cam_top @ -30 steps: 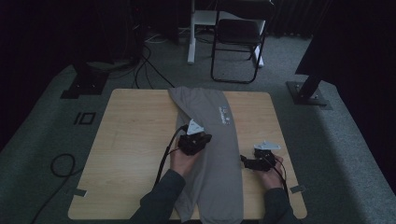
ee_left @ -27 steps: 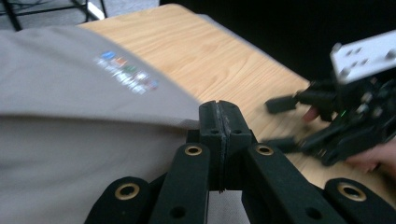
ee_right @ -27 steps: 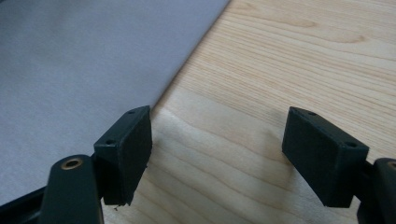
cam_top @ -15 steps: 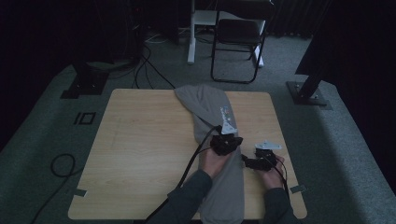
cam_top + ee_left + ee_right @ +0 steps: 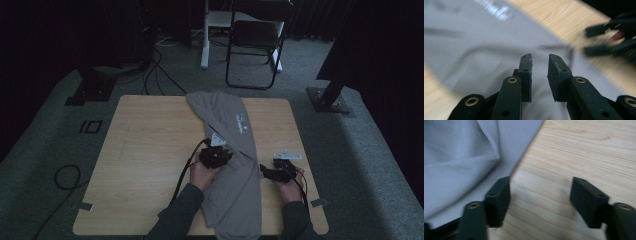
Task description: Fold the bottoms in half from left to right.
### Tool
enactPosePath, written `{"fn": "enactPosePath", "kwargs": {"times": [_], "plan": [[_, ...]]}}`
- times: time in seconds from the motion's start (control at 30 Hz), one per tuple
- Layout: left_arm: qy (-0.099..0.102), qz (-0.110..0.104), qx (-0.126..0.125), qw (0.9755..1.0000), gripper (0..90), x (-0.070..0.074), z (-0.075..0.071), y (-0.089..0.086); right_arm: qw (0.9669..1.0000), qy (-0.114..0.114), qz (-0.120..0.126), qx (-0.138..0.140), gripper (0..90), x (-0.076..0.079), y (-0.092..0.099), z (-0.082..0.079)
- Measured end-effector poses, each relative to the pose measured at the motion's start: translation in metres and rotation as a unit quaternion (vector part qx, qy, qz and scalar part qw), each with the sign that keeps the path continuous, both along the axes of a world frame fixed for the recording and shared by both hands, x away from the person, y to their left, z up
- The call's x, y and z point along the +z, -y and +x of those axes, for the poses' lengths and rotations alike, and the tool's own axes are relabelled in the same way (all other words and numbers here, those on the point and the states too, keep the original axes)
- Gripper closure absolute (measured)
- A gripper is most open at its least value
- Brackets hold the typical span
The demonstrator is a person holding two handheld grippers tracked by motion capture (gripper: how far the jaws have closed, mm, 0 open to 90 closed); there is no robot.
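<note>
Black fingers [image 5: 526, 72] on the left gripper [image 5: 539, 63] have a small gap between them, and they have just been opening. Nothing is between them; the grey cloth [image 5: 474, 50] lies under them, looking blurry. In the high view the left gripper [image 5: 216, 156] sits over the left edge of the grey cloth [image 5: 235, 165], near the middle of its length, with the person's left hand [image 5: 201, 174] right behind it. The right gripper [image 5: 540, 192] has its fingers [image 5: 499, 197] wide apart, though they have just been closing a bit. Between them is only the bare wood of the counter [image 5: 579, 152]. The left one of these fingers is just beside the edge of the grey cloth [image 5: 461, 157], and I cannot tell if it touches it. In the high view the right gripper [image 5: 267, 172] rests low by the right edge of the cloth, held by the right hand [image 5: 290, 185]. The cloth is long and folded, like a pair of pants. It runs from the far middle of the light wood counter [image 5: 150, 150] down to the near edge, between the two arms. It has a small colourful print [image 5: 242, 123] near its far end. Past the counter, a dark chair [image 5: 255, 45] stands on the grey floor [image 5: 45, 150], and a black cable [image 5: 65, 175] curls on the floor to the left.
</note>
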State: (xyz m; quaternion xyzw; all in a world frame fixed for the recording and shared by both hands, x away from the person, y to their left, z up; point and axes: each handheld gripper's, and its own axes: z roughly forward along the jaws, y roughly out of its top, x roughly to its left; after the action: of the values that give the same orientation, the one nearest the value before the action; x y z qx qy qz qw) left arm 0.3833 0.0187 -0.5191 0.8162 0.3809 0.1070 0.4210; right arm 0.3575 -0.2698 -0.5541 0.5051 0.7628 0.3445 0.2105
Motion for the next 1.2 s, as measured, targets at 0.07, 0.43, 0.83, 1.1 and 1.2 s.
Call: {"fn": "enactPosePath", "kwargs": {"times": [0.07, 0.43, 0.83, 1.1, 1.2], "plan": [[-0.01, -0.002, 0.01, 0.9999, 72.0, -0.007, -0.001, -0.011, 0.9999, 0.014, 0.0, 0.004, 38.5, 0.006, -0.008, -0.002], [-0.014, 0.048, 0.011, 0.9987, 67.0, -0.028, -0.003, -0.003, 0.999, 0.011, -0.029, 0.031, 40.6, 0.013, -0.046, 0.023], [0.011, 0.075, 0.035, 0.9965, 84.4, -0.032, -0.002, -0.008, 0.9986, 0.004, -0.04, 0.035, 70.7, 0.004, -0.034, 0.014], [0.014, 0.07, 0.059, 0.9957, 84.6, -0.033, 0.007, -0.025, 0.9994, -0.002, -0.01, 0.032, 74.5, 0.002, -0.045, 0.025], [0.015, 0.076, 0.074, 0.9943, 84.6, -0.033, 0.013, -0.036, 0.9991, 0.002, -0.022, 0.035, 74.6, 0.003, -0.056, 0.031]]}}
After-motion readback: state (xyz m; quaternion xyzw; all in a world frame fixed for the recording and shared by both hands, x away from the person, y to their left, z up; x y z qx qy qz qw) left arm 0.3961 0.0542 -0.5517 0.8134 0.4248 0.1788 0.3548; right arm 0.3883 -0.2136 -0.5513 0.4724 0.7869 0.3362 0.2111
